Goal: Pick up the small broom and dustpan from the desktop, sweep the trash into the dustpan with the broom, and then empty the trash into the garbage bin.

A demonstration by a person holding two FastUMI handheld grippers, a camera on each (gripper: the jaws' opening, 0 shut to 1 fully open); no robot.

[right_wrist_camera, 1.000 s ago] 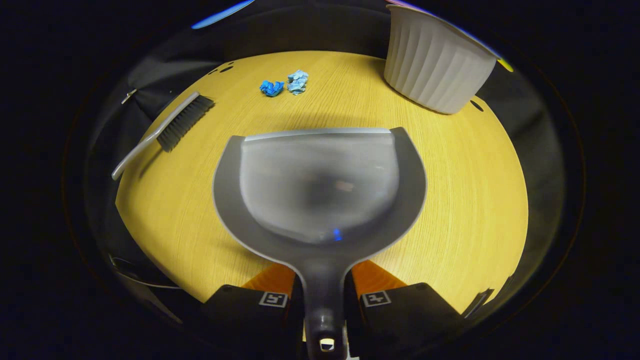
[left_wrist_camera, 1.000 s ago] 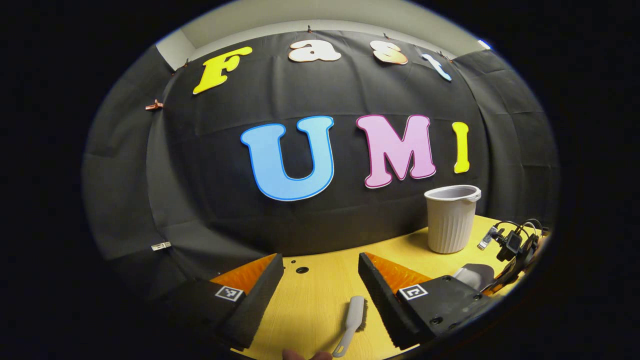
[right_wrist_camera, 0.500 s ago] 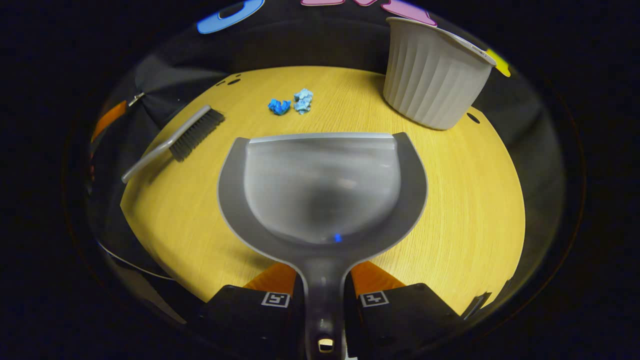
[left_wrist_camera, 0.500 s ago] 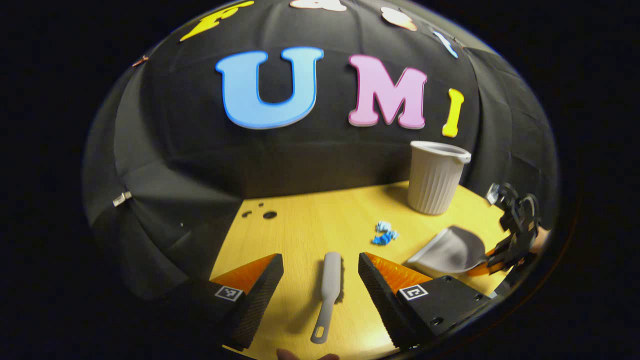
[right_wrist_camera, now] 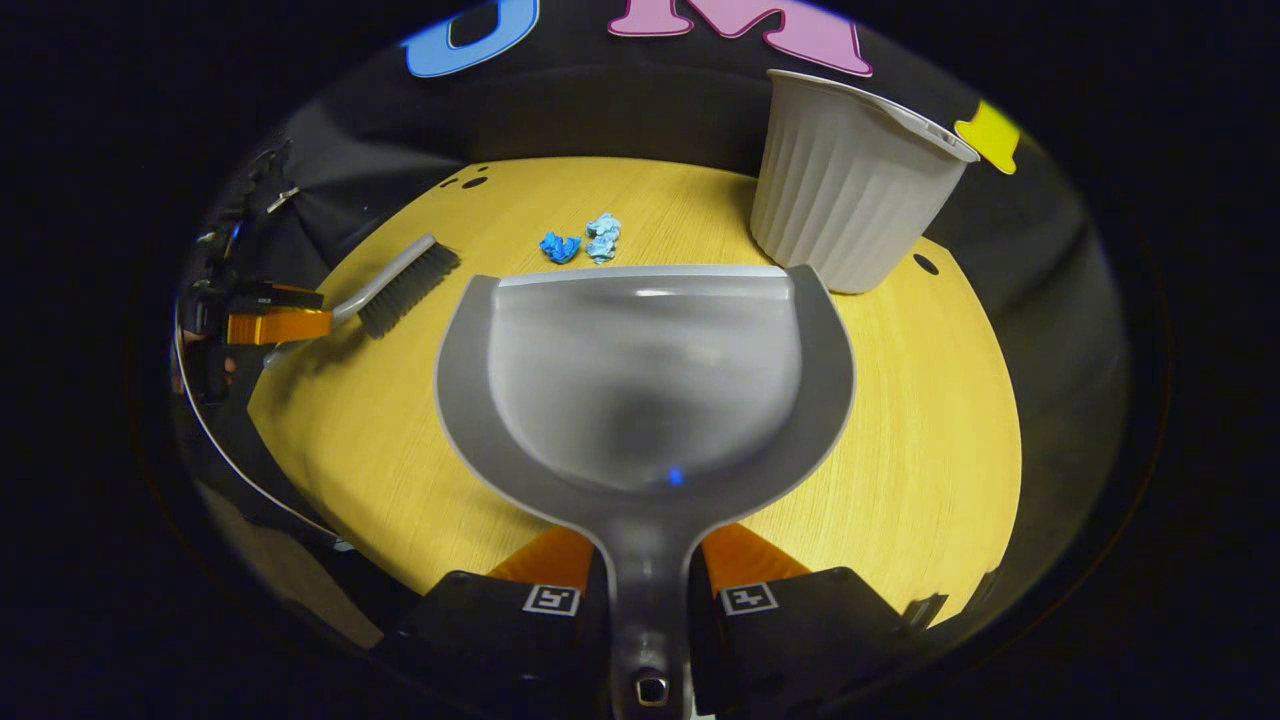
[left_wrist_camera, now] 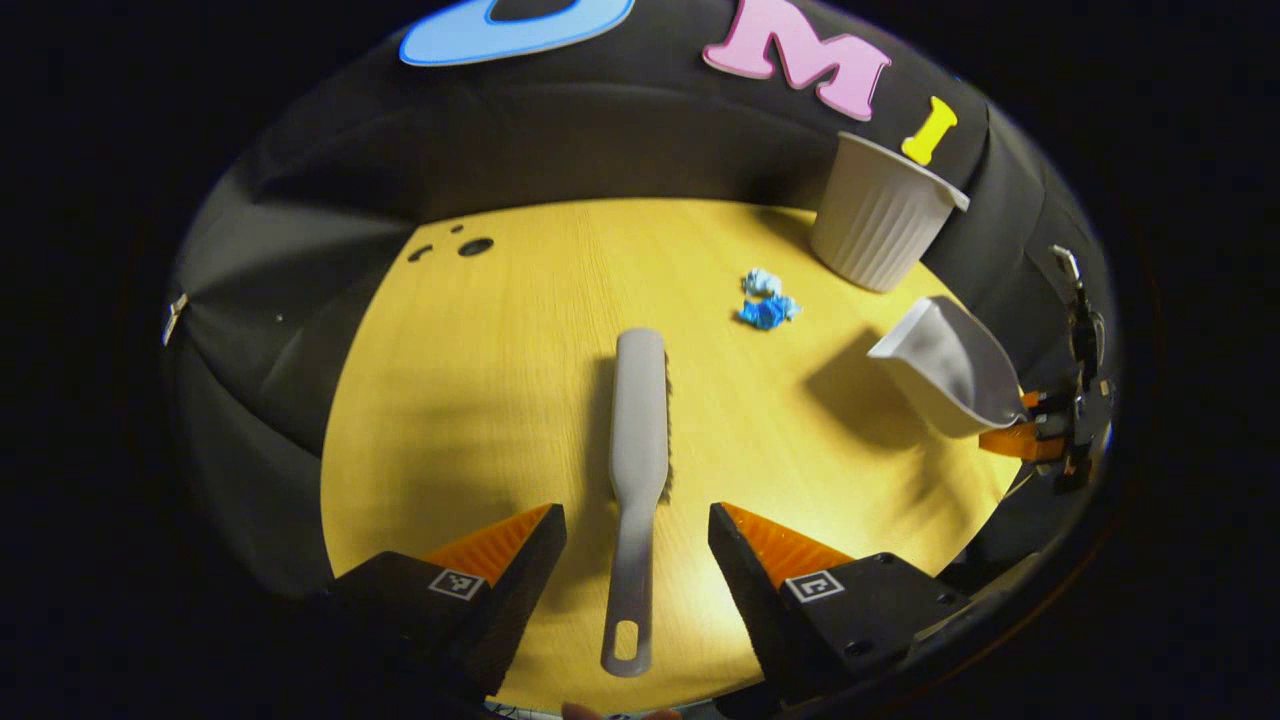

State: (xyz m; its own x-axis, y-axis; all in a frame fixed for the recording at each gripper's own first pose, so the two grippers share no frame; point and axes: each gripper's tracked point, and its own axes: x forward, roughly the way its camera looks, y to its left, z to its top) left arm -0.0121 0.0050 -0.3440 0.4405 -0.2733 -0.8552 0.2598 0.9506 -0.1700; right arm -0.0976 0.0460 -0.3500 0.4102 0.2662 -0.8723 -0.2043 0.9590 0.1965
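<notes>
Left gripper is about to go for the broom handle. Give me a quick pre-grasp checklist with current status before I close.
1. Left gripper open wide enough for the handle: ok, its fingers stand apart on either side of it.
2. Broom lined up: ok, it lies flat on the desk, handle running between the fingers.
3. Fingers low enough to pinch the handle: cannot tell from the left gripper view.
4. Dustpan secured: ok, the right gripper is shut on its handle and holds it off the desk.
5. Trash in place: ok, two blue paper wads sit near the garbage bin.
6. Bin upright: ok.
</notes>
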